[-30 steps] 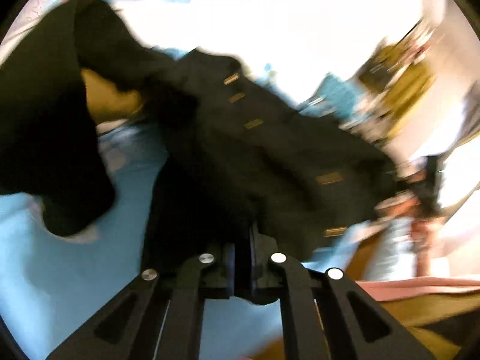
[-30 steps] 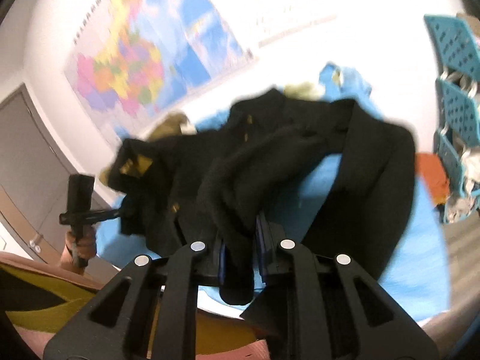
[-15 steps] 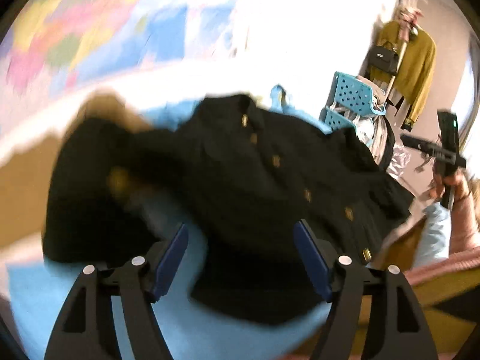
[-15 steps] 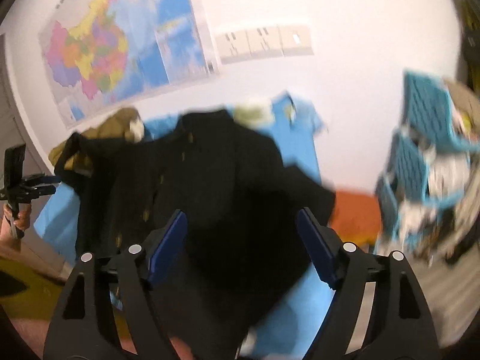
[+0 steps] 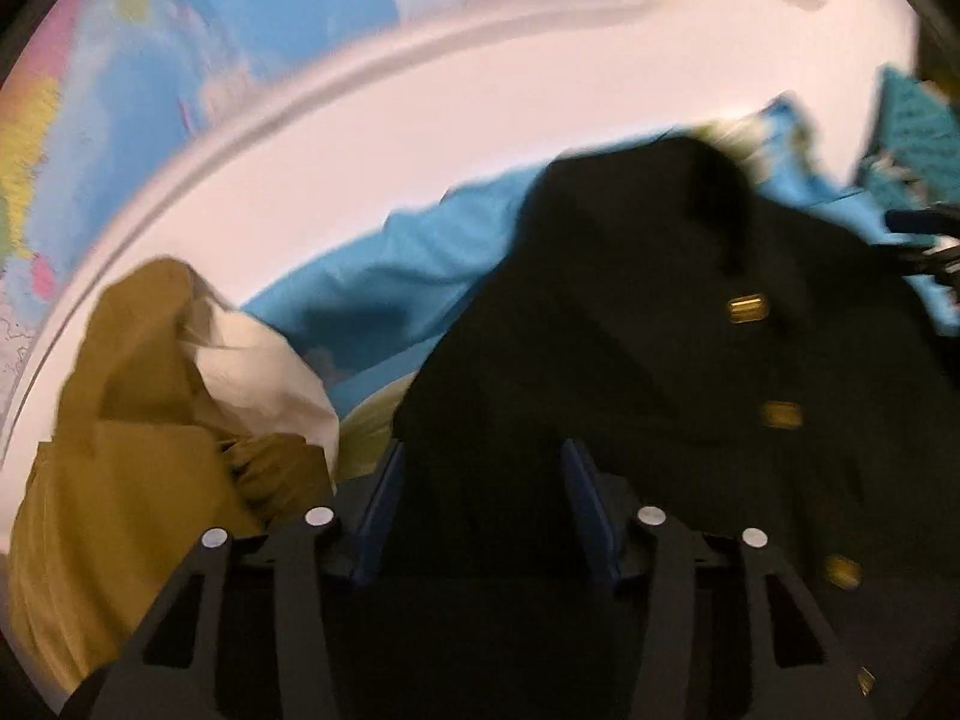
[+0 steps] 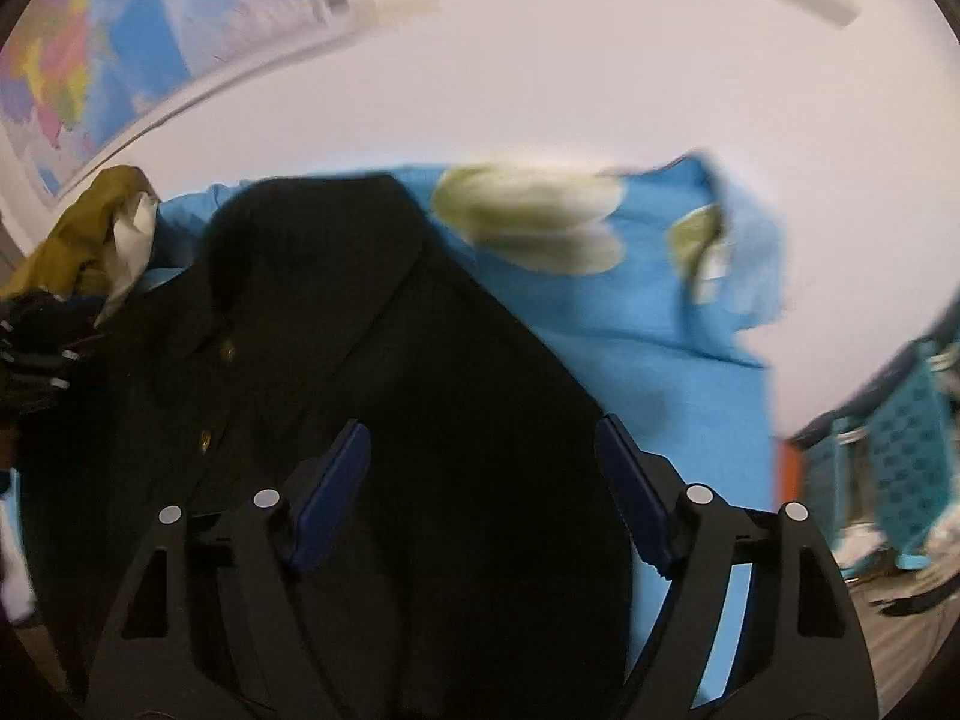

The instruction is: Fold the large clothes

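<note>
A black coat with gold buttons (image 5: 660, 360) lies spread on a blue sheet (image 5: 372, 294). It also shows in the right wrist view (image 6: 372, 348). My left gripper (image 5: 480, 504) is open, its blue pads apart just over the coat's near left part. My right gripper (image 6: 480, 480) is open wide over the coat's right side. Neither holds any cloth. The coat's near hem is hidden under the gripper bodies.
An olive and white garment (image 5: 150, 420) is heaped left of the coat, also in the right wrist view (image 6: 102, 228). A blue flower-print cloth (image 6: 600, 228) lies at the back against the white wall. Teal baskets (image 6: 900, 456) stand at the right. A map (image 5: 180, 18) hangs on the wall.
Both grippers were shut on the black coat a second ago and have let go. They now hover open closer over the coat, which lies flat on the sheet.
</note>
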`<control>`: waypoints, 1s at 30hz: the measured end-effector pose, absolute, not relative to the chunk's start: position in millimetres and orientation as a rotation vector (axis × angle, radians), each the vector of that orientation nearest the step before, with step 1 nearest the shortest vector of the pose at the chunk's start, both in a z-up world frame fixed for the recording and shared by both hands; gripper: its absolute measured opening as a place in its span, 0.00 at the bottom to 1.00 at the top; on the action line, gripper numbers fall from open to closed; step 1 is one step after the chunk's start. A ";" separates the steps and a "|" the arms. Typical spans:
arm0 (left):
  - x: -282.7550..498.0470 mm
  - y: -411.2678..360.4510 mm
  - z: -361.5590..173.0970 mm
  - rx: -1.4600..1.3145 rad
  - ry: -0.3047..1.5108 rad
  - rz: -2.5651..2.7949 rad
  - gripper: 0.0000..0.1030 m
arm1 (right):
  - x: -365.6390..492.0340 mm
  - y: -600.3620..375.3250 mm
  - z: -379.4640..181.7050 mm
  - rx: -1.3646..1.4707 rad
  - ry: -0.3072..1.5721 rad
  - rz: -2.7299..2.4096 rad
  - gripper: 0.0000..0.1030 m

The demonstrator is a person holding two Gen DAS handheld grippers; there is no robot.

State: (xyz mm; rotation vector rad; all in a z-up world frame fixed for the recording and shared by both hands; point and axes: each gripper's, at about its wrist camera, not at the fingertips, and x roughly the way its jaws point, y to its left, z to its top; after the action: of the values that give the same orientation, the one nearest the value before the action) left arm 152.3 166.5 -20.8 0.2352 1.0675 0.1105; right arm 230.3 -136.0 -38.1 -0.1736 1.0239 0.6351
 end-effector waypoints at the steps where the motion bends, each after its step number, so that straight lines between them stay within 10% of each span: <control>1: 158.1 171.3 -29.5 0.229 1.088 0.122 0.50 | 241.5 -132.5 -47.0 -0.158 1.060 0.636 0.77; 4: 167.2 189.1 -42.5 0.241 1.092 0.203 0.39 | 253.4 -119.2 -60.4 -0.260 1.076 0.632 0.50; 6: 170.1 207.0 -46.1 0.173 1.110 0.219 0.36 | 251.5 -111.3 -57.4 -0.325 1.054 0.649 0.05; 11: 172.3 225.9 -40.3 0.110 1.093 0.252 0.26 | 255.0 -105.9 4.4 -0.309 0.876 0.659 0.03; 17: 168.1 226.5 -34.3 0.099 1.052 0.331 0.17 | 270.9 -94.3 -8.1 -0.319 0.903 0.586 0.03; 21: 161.5 220.1 -31.4 0.126 1.043 0.323 0.21 | 266.1 -102.5 -35.0 -0.354 1.002 0.500 0.36; 24: 150.8 205.2 -19.5 0.100 0.991 0.247 0.40 | 239.2 -150.1 7.2 -0.194 0.903 0.520 0.72; 30: 95.7 165.7 31.4 0.098 0.799 0.034 0.68 | 145.5 -229.9 35.6 -0.132 0.884 0.565 0.75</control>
State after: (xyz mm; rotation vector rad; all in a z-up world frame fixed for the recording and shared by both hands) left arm 95.7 165.7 31.4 0.0980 0.7991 0.0336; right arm 145.5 -229.9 35.6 -0.1316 0.8838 0.5650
